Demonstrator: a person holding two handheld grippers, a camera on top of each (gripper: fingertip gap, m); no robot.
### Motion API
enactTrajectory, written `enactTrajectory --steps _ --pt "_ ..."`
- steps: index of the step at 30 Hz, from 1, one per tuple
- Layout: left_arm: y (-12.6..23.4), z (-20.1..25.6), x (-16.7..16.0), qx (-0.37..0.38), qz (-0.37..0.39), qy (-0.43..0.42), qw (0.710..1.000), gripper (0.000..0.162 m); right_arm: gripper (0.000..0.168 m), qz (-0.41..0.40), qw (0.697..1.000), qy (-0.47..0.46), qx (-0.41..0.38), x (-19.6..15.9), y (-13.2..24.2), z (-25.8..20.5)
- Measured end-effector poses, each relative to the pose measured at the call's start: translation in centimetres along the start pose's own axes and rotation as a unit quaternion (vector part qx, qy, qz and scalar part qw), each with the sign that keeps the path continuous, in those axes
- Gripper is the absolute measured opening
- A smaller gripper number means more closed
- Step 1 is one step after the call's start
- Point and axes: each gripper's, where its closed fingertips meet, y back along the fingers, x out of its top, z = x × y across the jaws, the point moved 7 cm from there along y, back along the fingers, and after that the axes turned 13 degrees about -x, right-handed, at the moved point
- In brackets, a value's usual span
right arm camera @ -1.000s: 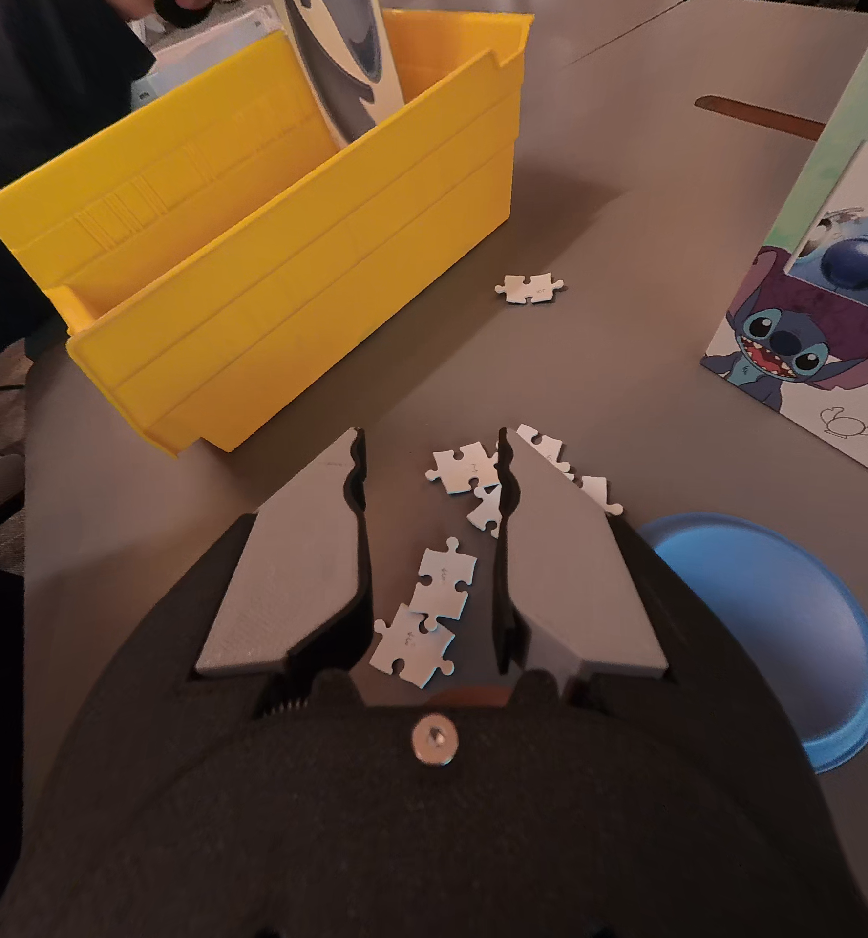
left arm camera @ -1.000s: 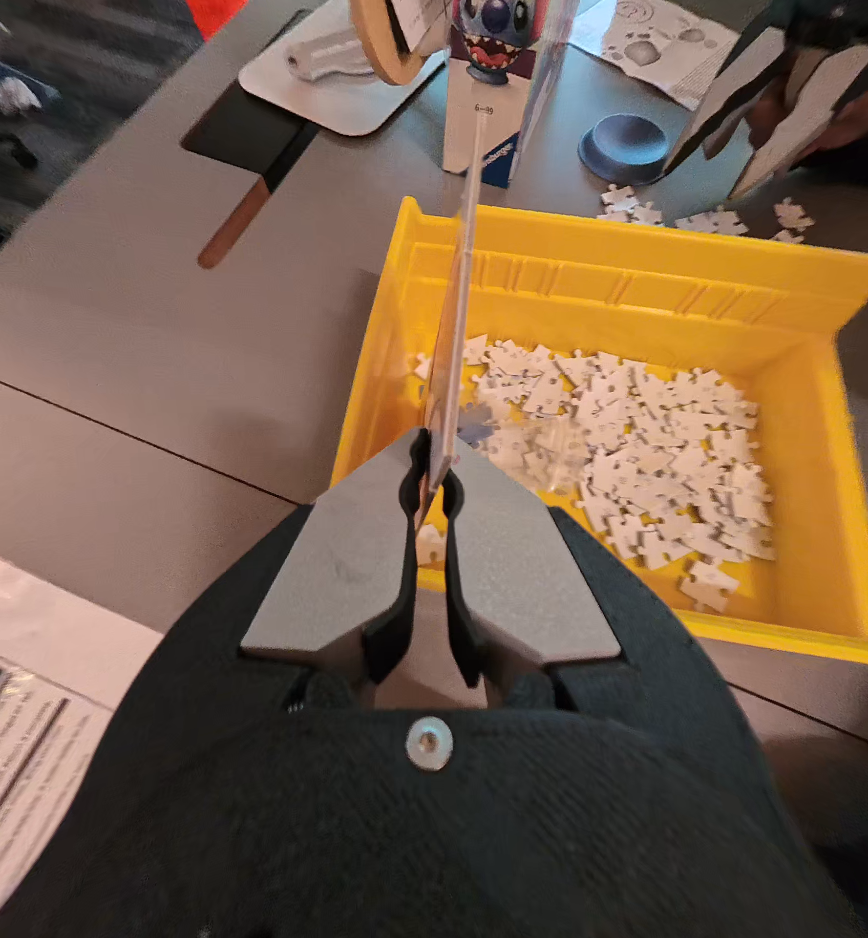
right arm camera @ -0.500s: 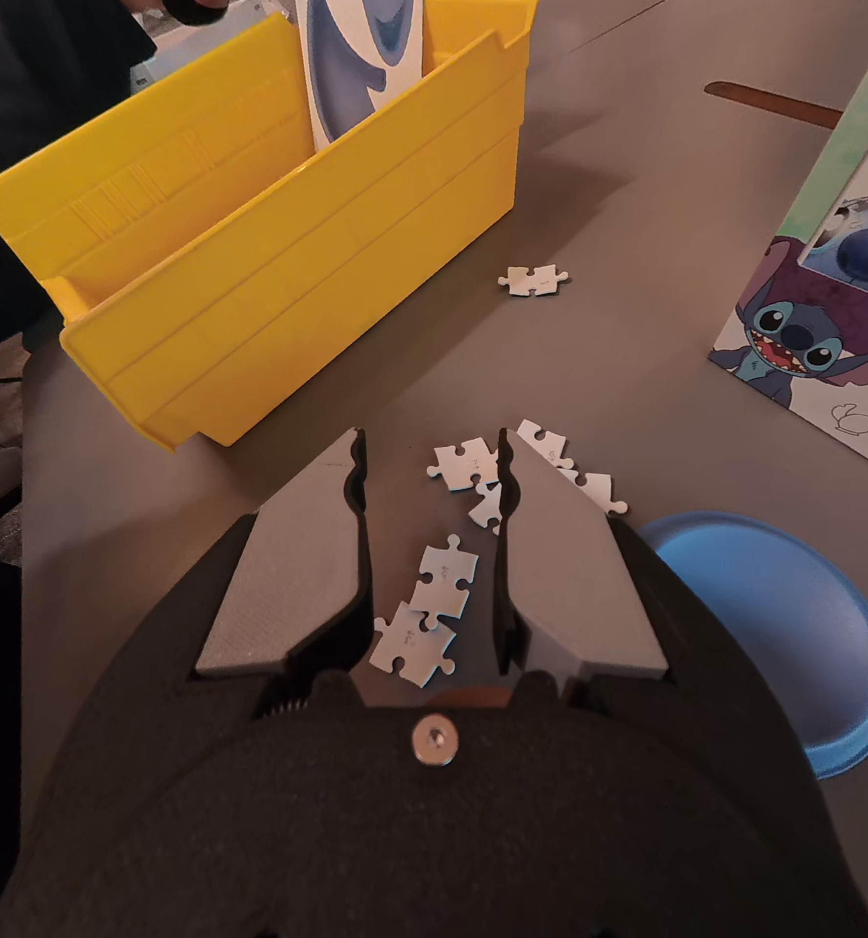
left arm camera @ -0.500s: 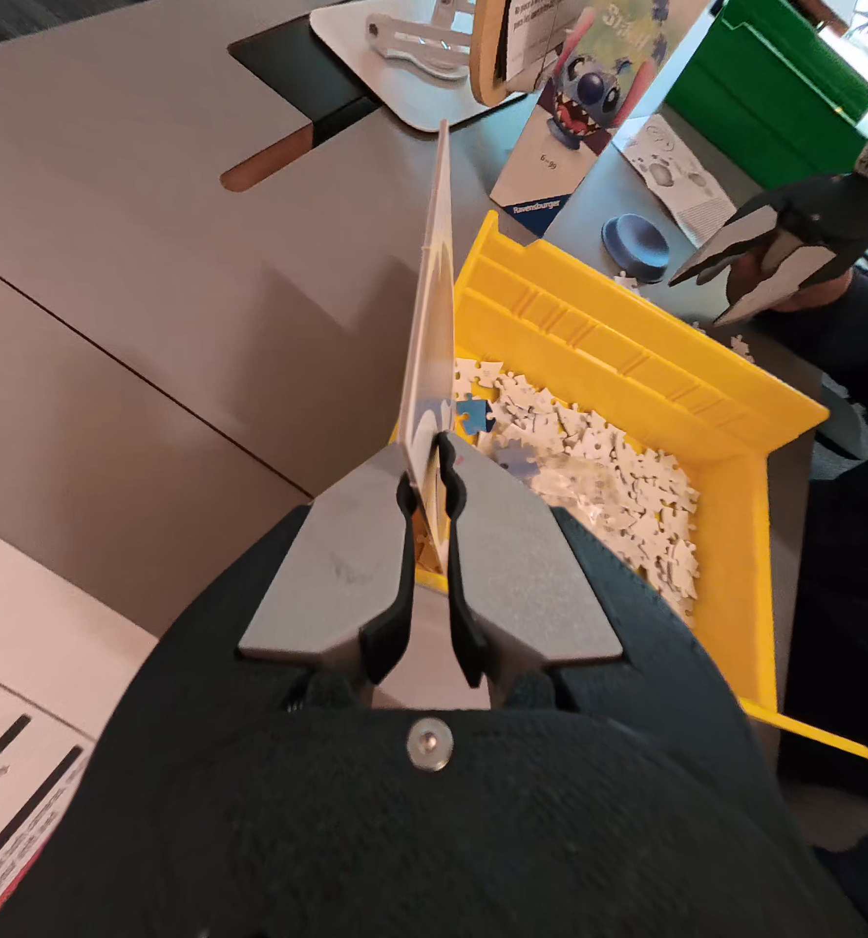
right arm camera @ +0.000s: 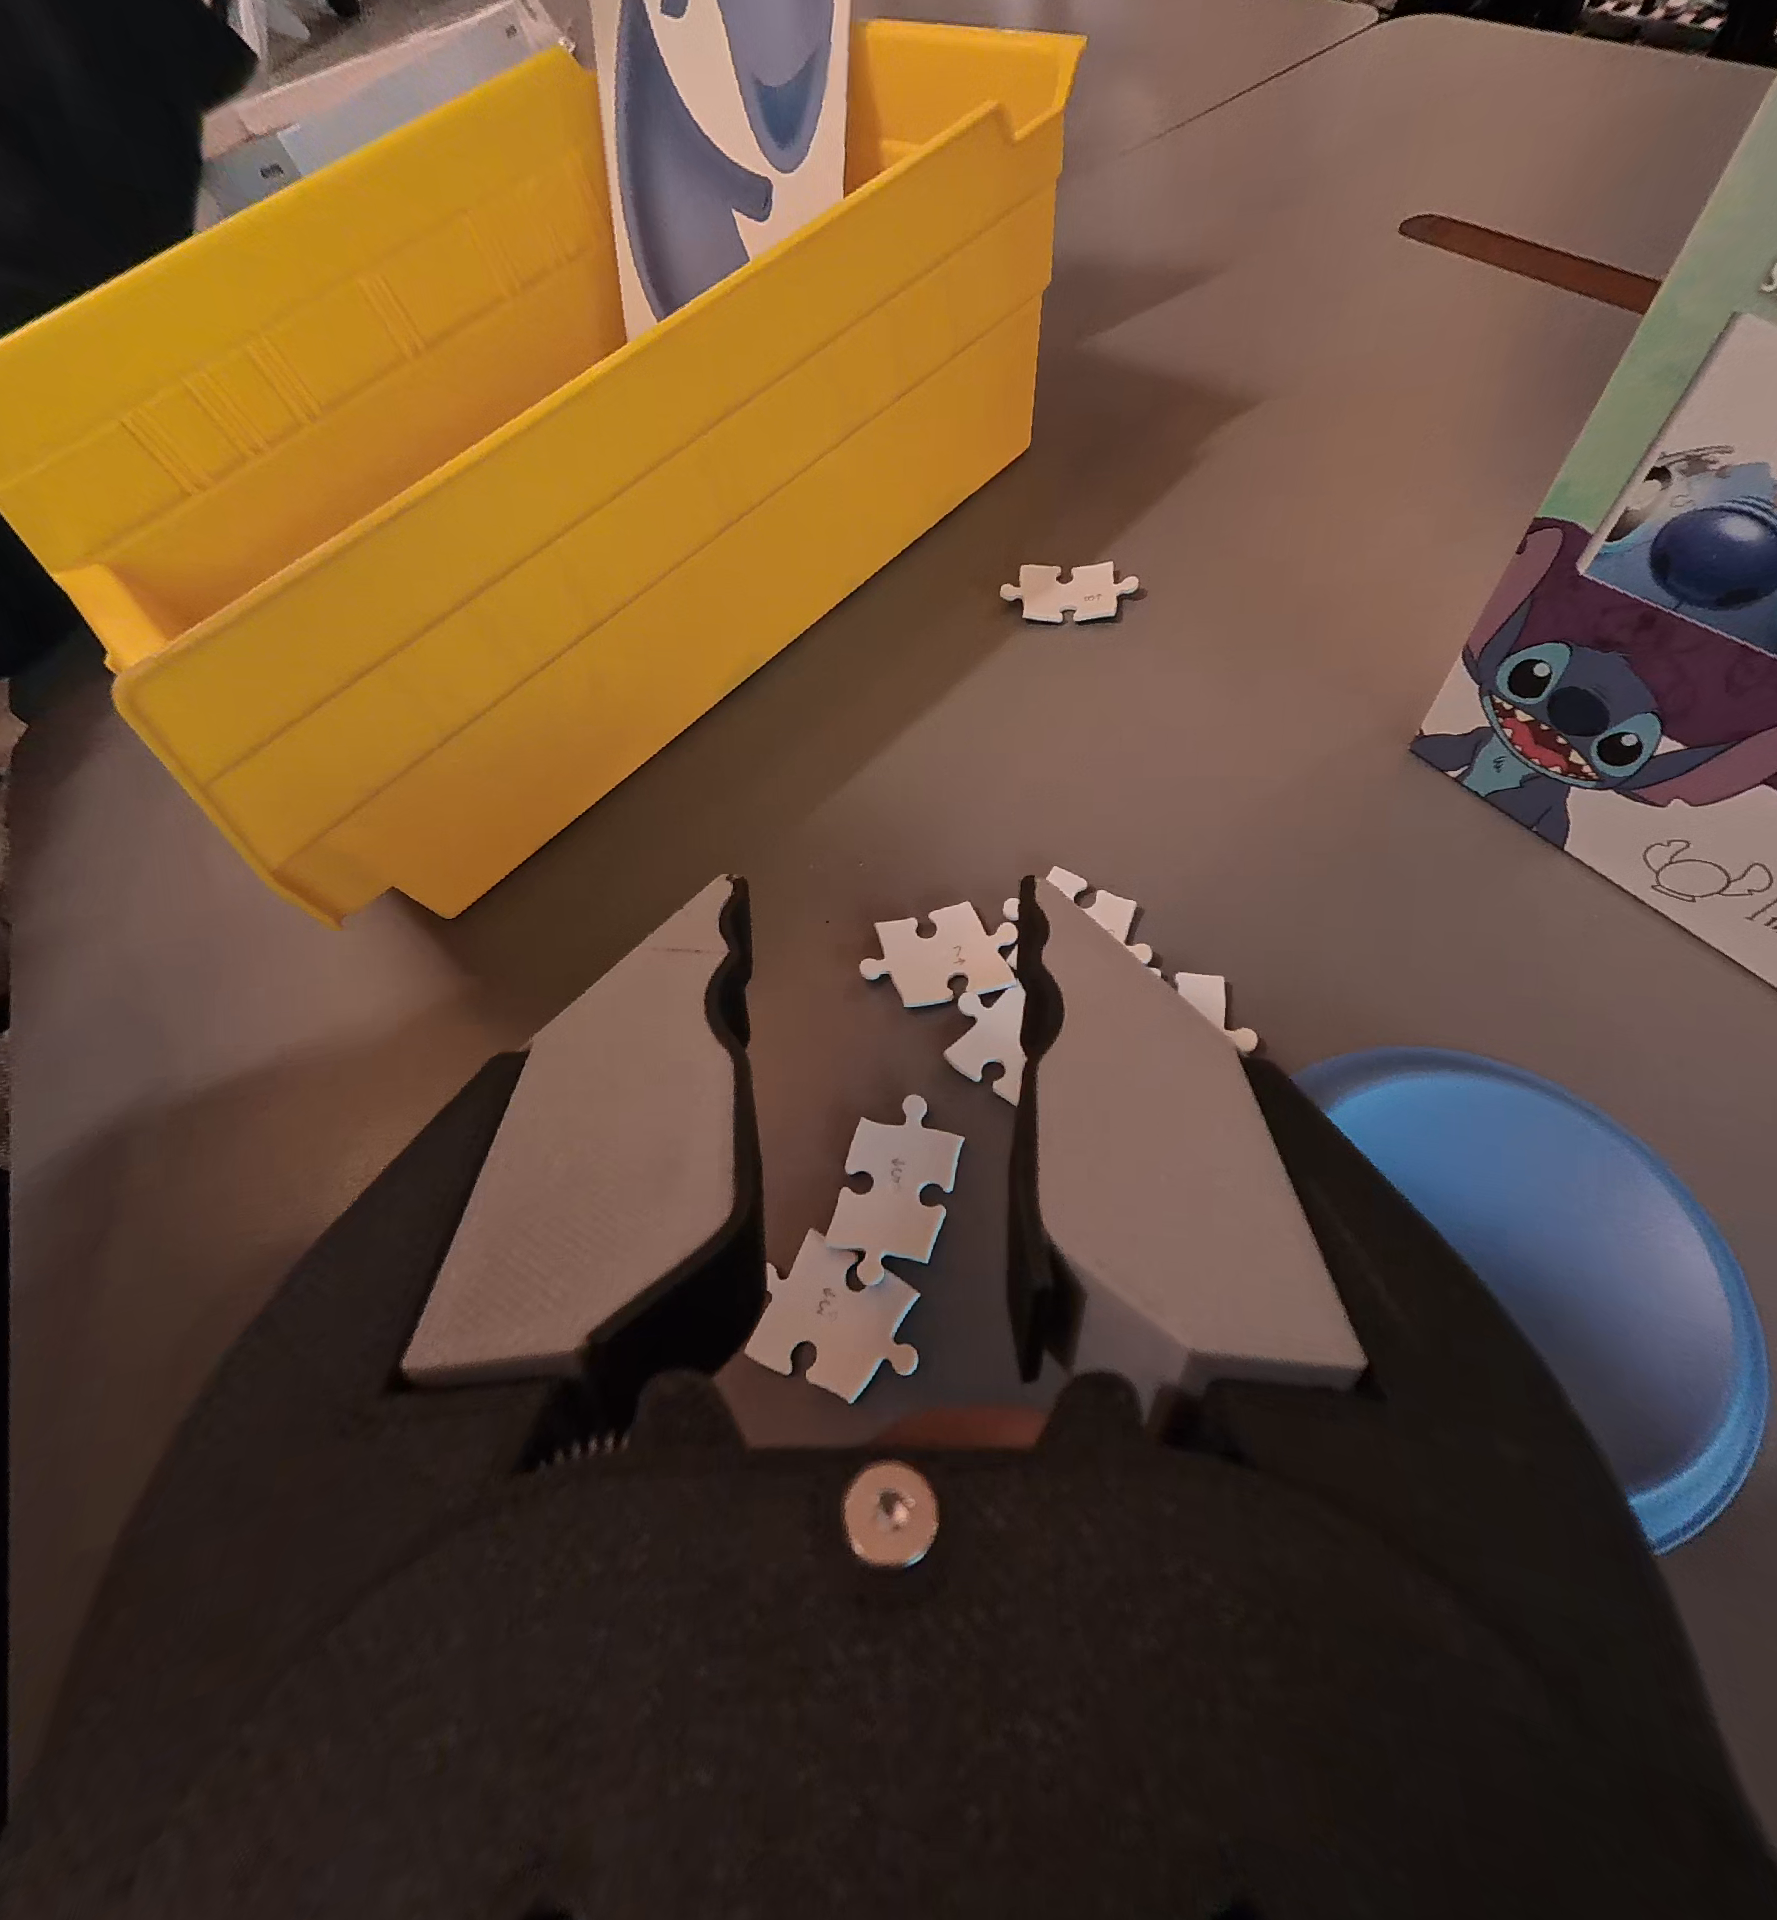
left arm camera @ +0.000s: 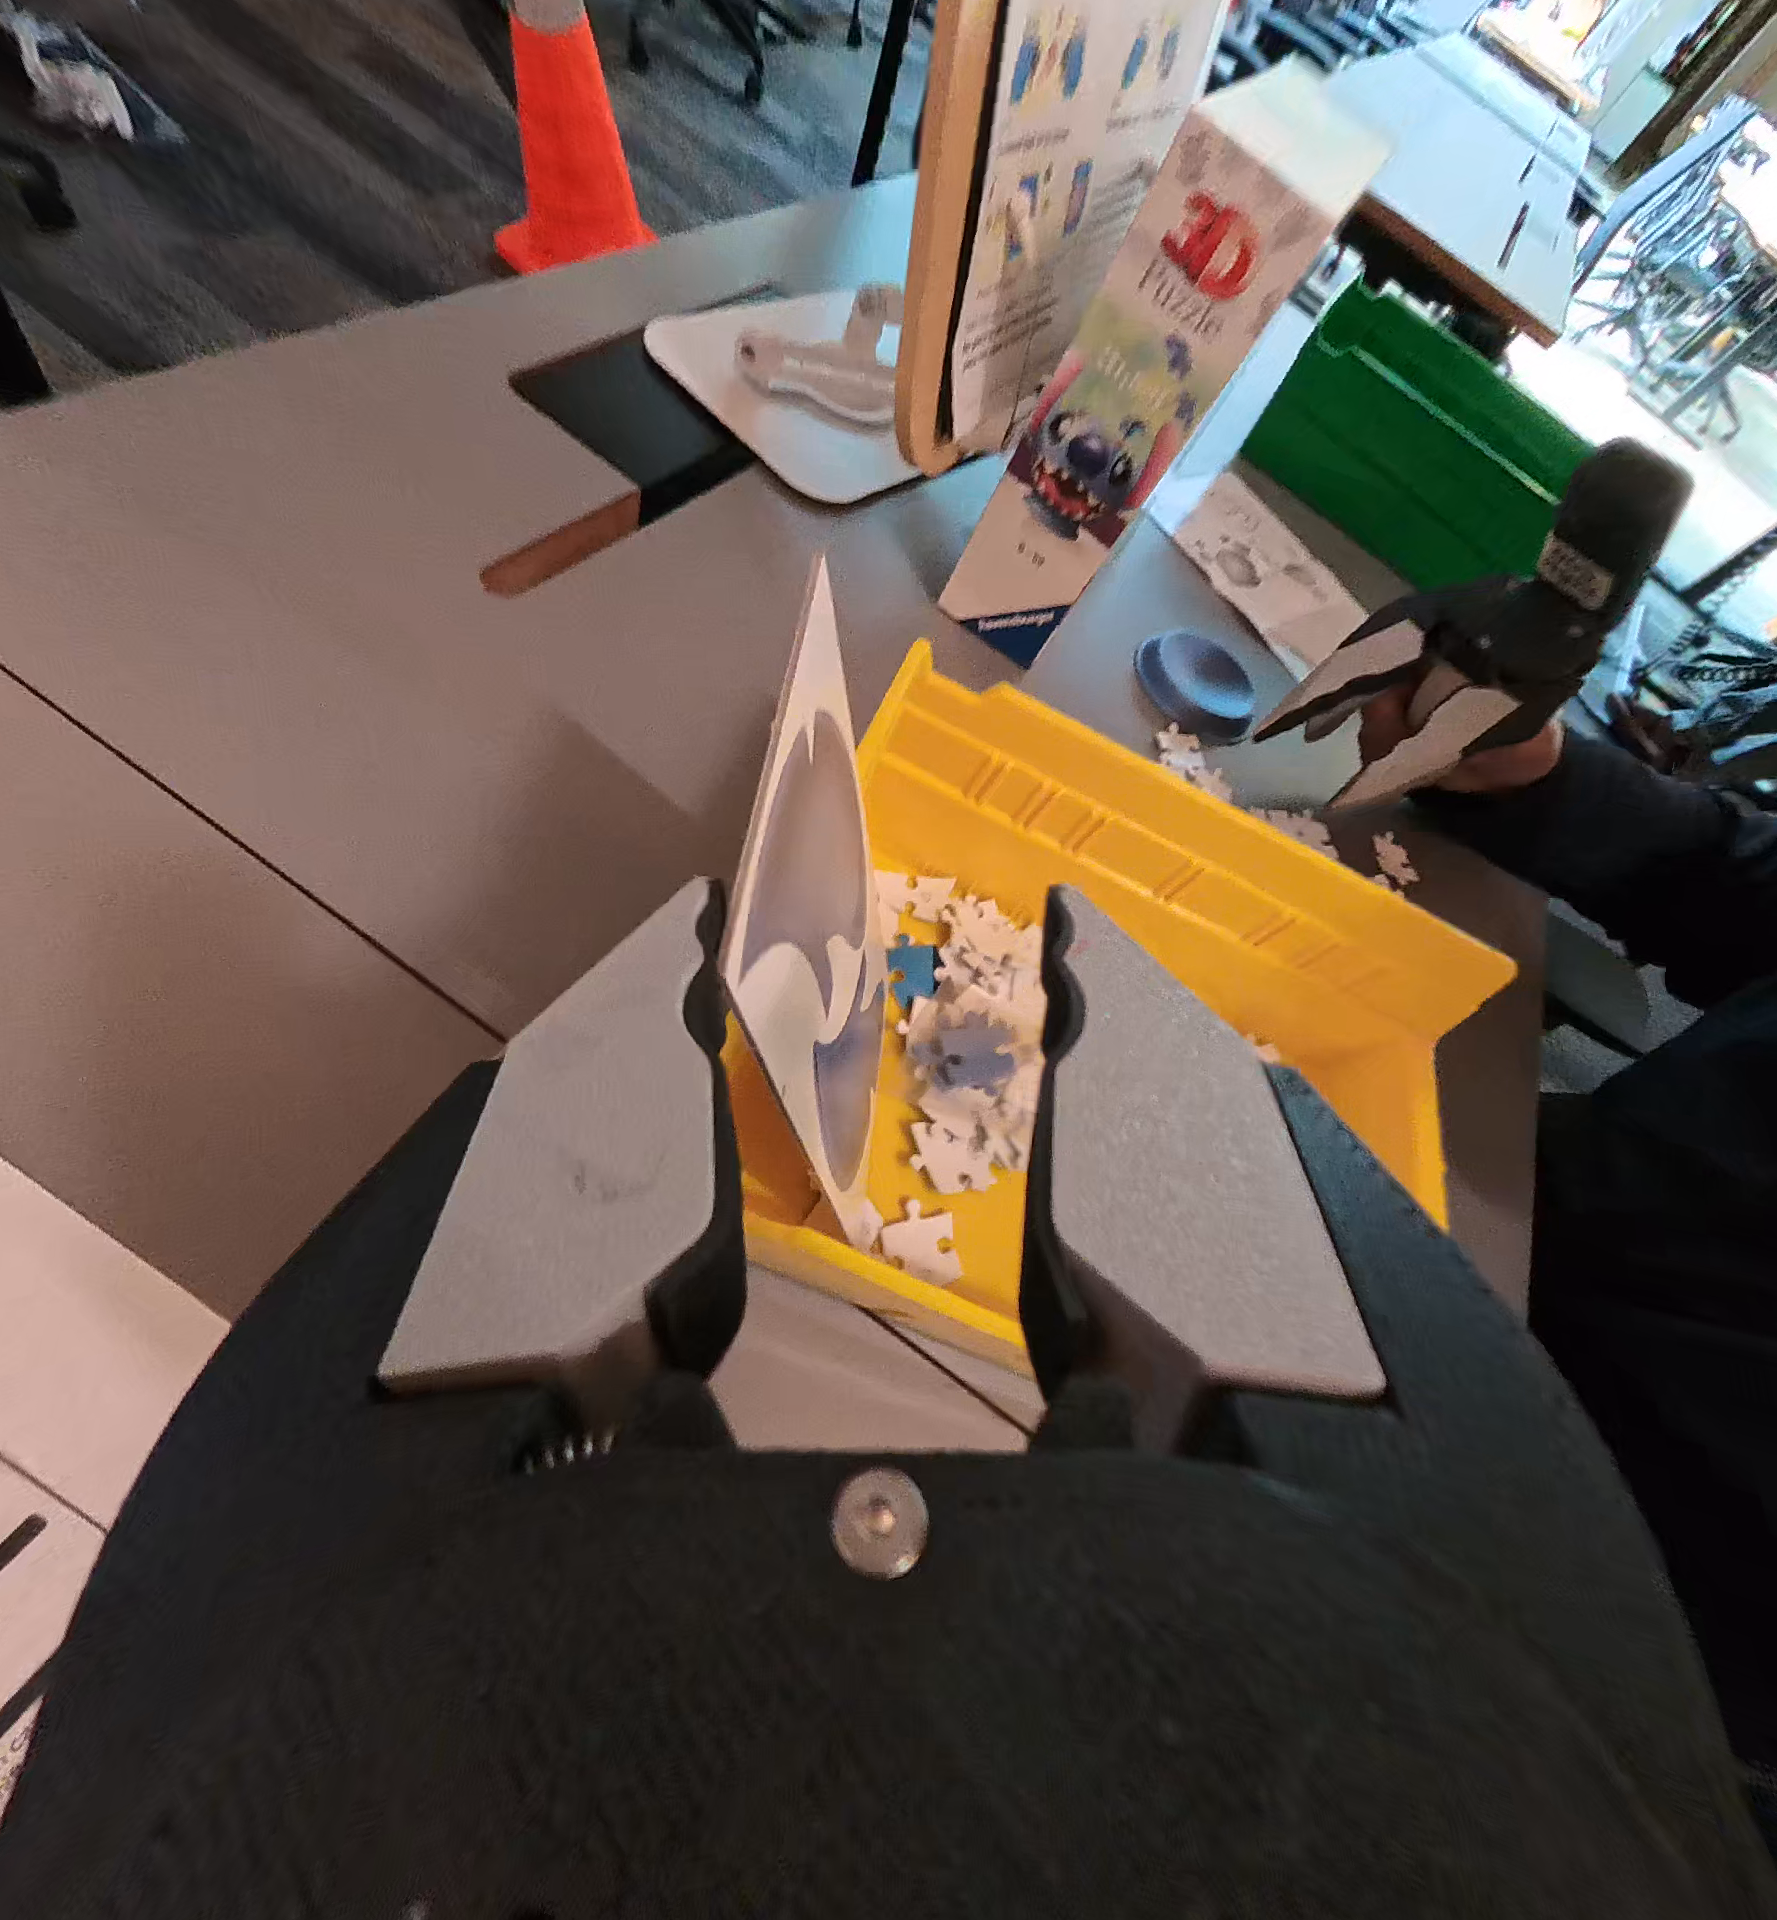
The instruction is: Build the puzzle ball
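Left gripper (left arm camera: pixel 873 935) now spread, having let go of the card (left arm camera: pixel 811 956), card leaning in the yellow bin (left arm camera: pixel 1175 862) between its fingers, right gripper (right arm camera: pixel 879 914) spread above puzzle pieces (right arm camera: pixel 894 1184) on the counter (right arm camera: pixel 1227 779).

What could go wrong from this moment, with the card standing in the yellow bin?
The card leans unheld inside the yellow bin, between the open left gripper fingers; it may tip over onto the pieces. The open right gripper hovers over loose pieces and might scatter them.
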Motion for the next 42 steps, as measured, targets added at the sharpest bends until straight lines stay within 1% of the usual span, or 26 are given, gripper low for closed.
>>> enactTrajectory --steps 2,5,7,9,10,11,12,14,17,18,20,21,22,23,25,28,33,35,37,40,42 --pt "0.1 1.2 0.5 -0.006 0.003 -0.011 1.0 0.058 0.048 0.0 1.0 0.001 -0.002 0.0 0.0 0.0" --pt "-1.1 3.3 0.7 -0.006 -0.039 -0.04 0.998 0.056 0.048 0.0 1.0 0.0 -0.005 -0.1 -0.1 0.2" --pt "-2.7 4.9 0.2 -0.017 -0.093 -0.061 0.994 0.05 0.048 0.001 1.0 -0.002 -0.007 0.0 -0.1 0.2" --pt "-4.8 6.3 -1.1 -0.036 -0.168 -0.075 0.982 0.039 0.048 0.002 1.0 -0.003 -0.008 0.0 0.0 0.3" --pt "-5.8 6.5 -1.8 -0.029 -0.207 -0.076 0.975 0.037 0.048 0.002 1.0 -0.004 -0.009 0.0 -0.1 0.3" --pt "-6.7 7.0 -2.3 -0.046 -0.233 -0.075 0.968 0.051 0.048 0.001 1.0 -0.004 -0.009 -0.1 -0.1 0.3" --pt "-7.5 7.5 -2.7 -0.066 -0.252 -0.07 0.963 0.047 0.048 0.001 1.0 -0.004 -0.009 -0.1 -0.1 0.3" --pt "-8.4 8.0 -3.2 -0.069 -0.276 -0.07 0.956 0.05 0.048 0.0 1.0 -0.004 -0.01 -0.1 -0.1 0.4" --pt "-8.8 7.8 -2.5 -0.032 -0.248 -0.091 0.964 0.041 0.048 0.002 1.0 -0.006 -0.011 -0.1 -0.1 0.4" --pt "-8.9 7.3 -2.4 -0.019 -0.243 -0.093 0.965 0.033 0.048 0.001 1.0 -0.006 -0.01 -0.1 -0.1 0.4" --pt "-9.1 6.1 -2.4 0.013 -0.242 -0.092 0.966 0.032 0.048 -0.001 1.0 -0.005 -0.011 -0.2 -0.1 0.5" --pt "-9.1 5.6 -2.4 0.027 -0.243 -0.092 0.965 0.028 0.048 -0.002 1.0 -0.006 -0.01 -0.2 -0.2 0.5" --pt "-9.0 5.5 -2.2 0.028 -0.238 -0.094 0.966 0.027 0.048 -0.002 1.0 -0.006 -0.01 -0.2 -0.2 0.5" --pt "-8.8 5.3 -2.0 0.038 -0.232 -0.098 0.967 0.023 0.048 -0.002 1.0 -0.006 -0.01 -0.2 -0.2 0.5" --pt "-8.2 4.8 -1.5 0.074 -0.215 -0.113 0.967 0.011 0.048 -0.002 1.0 -0.005 -0.01 -0.2 -0.1 0.5" --pt "-7.2 4.3 -1.1 0.107 -0.194 -0.111 0.969 0.006 0.048 -0.002 1.0 -0.006 -0.009 -0.2 -0.2 0.5" --pt "-5.8 2.6 -0.3 0.109 -0.137 -0.059 0.983 0.006 0.048 -0.005 1.0 -0.005 -0.01 -0.3 -0.3 0.5" --pt "-5.3 2.3 -0.1 0.099 -0.118 -0.048 0.987 0.001 0.048 -0.004 1.0 -0.005 -0.011 -0.3 -0.3 0.5" --pt "-4.9 1.9 -0.1 0.106 -0.114 -0.043 0.987 0.0 0.048 -0.003 1.0 -0.006 -0.012 -0.2 -0.2 0.5" --pt "-4.5 2.4 0.0 0.067 -0.103 -0.027 0.992 0.0 0.048 -0.005 1.0 -0.007 -0.012 -0.3 -0.3 0.5" --pt "-4.1 2.4 0.2 0.067 -0.096 -0.03 0.993 0.0 0.048 -0.007 1.0 -0.006 -0.012 -0.4 -0.4 0.5"
